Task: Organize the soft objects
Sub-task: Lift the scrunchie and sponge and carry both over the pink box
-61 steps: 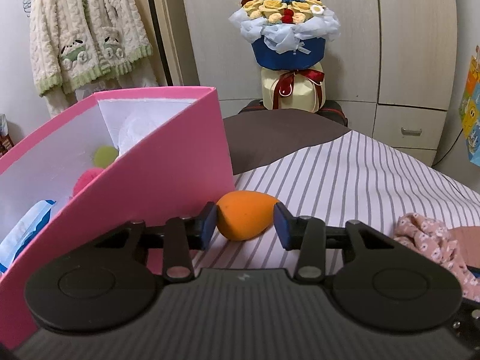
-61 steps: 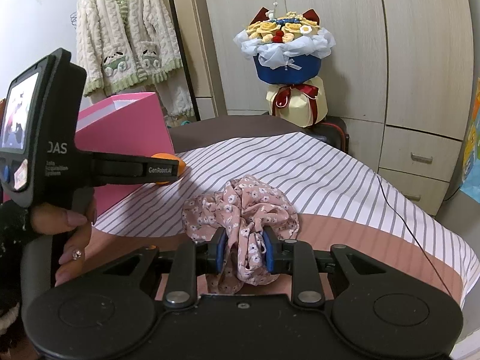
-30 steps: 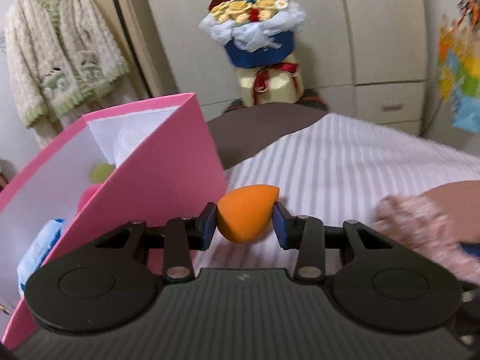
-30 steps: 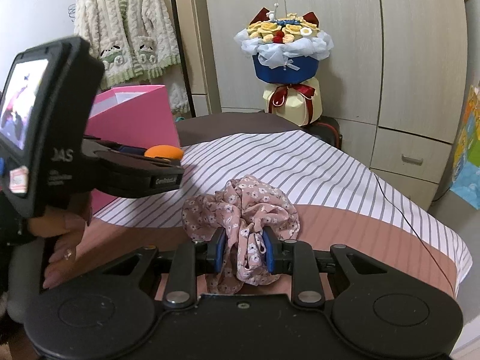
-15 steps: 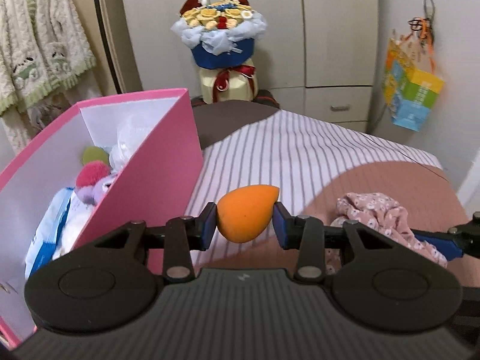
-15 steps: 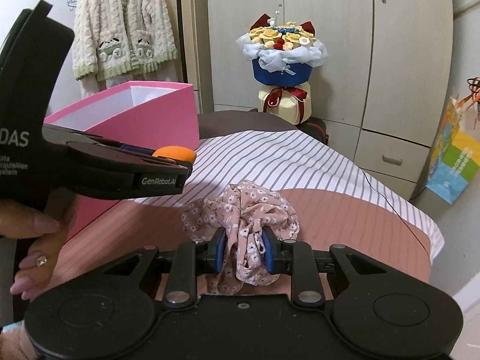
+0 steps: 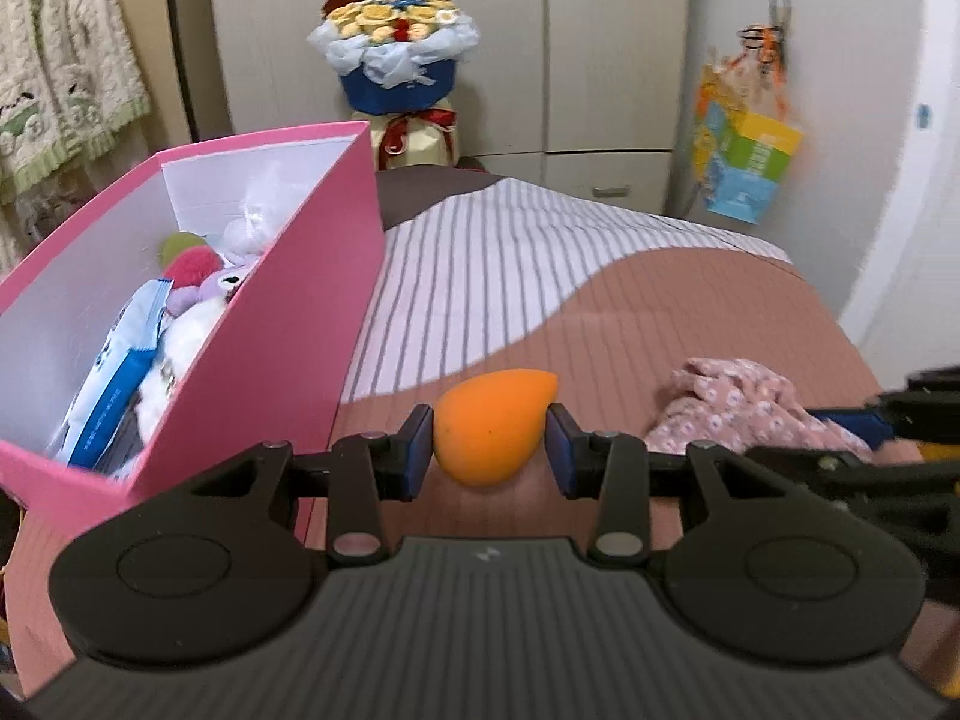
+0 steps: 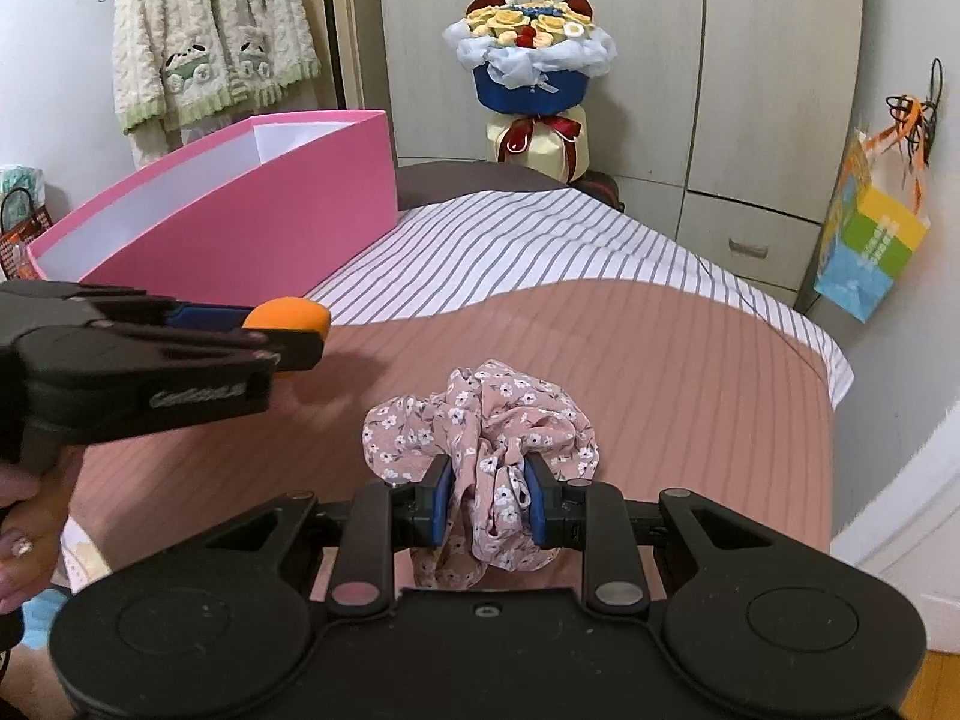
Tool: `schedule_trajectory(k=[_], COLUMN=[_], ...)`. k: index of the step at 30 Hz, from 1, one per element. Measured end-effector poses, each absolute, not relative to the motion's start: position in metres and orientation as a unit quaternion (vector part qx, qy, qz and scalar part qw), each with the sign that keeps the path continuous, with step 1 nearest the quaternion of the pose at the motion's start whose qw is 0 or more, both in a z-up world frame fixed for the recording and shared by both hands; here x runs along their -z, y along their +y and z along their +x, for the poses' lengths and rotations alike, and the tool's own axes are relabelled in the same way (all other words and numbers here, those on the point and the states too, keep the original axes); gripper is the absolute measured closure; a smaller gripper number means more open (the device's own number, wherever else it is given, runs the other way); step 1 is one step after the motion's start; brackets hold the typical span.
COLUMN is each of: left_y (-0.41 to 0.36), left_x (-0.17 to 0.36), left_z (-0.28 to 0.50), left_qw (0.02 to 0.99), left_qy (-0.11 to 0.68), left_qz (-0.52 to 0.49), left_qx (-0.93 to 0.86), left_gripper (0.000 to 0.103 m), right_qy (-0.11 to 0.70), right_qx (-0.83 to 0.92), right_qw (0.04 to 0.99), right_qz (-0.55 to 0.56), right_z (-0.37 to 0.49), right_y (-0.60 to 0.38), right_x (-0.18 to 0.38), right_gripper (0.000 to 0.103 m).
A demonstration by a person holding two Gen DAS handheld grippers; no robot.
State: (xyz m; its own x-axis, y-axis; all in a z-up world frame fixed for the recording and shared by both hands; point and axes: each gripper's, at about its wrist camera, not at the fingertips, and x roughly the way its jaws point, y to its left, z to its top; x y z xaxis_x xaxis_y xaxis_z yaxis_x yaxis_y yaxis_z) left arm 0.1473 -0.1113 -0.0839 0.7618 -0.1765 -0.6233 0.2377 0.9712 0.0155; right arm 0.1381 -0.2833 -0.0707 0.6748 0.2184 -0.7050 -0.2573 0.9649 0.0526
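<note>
Two soft things are in our grip at once. Our left gripper (image 7: 489,441) is clamped on an orange sponge (image 7: 489,429) — a smooth, matte teardrop, rounded at the bottom, its blunt tip pointing up and to the right, with one tiny dark speck on its skin. The blue pads press its two flanks, and it hangs clear above the pinkish-brown part of the bedspread (image 7: 690,306), just beside the long side of the pink box (image 7: 288,324). In the right wrist view we see the same sponge (image 8: 291,315) poking out past the black fingers of the left gripper (image 8: 288,330).

Our right gripper (image 8: 487,501) is closed tight on a floral scrunchie (image 8: 486,420) — dusty pink fabric sprinkled with small white flowers, gathered into deep crumpled ruffles. A pinched fold runs between the pads, the rest billows out ahead and droops below them. It seems lifted off the bedspread, though we cannot be sure from this angle.

The pink box stands open with white inner walls; inside we make out plush toys (image 7: 198,282) and a blue-and-white packet (image 7: 114,378), blurred at the edge.
</note>
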Motion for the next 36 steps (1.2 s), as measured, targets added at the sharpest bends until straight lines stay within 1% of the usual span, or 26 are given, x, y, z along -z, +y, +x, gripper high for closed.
schedule_trajectory(k=[7,17,26,36], left_y=[-0.094,-0.056,-0.014,0.039], left_x=[0.071,0.065,0.046,0.012], left_z=[0.112,0.092,0.078,0.078], left_qw=[0.927,0.913,0.902,0.916], left_qy=[0.335,0.359,0.372,0.343], left_qz=[0.054,0.061,0.037,0.034], left_qx=[0.162,0.186,0.217,0.205], left_gripper=[0.064,0.064,0.064,0.064], right_qy=[0.372,0.348,0.342,0.306], right_qx=[-0.135,-0.165,-0.215,-0.27], right_qw=[0.918,0.921,0.913,0.91], right_qz=[-0.031,-0.064,-0.066,-0.076], right_z=[0.1,0.057,0.047,0.061], right_y=[-0.271,-0.243,-0.21,-0.169], right_x=[0.055,0.021,-0.006,-0.036], right_gripper=[0.074,0.074,0.074,0.074])
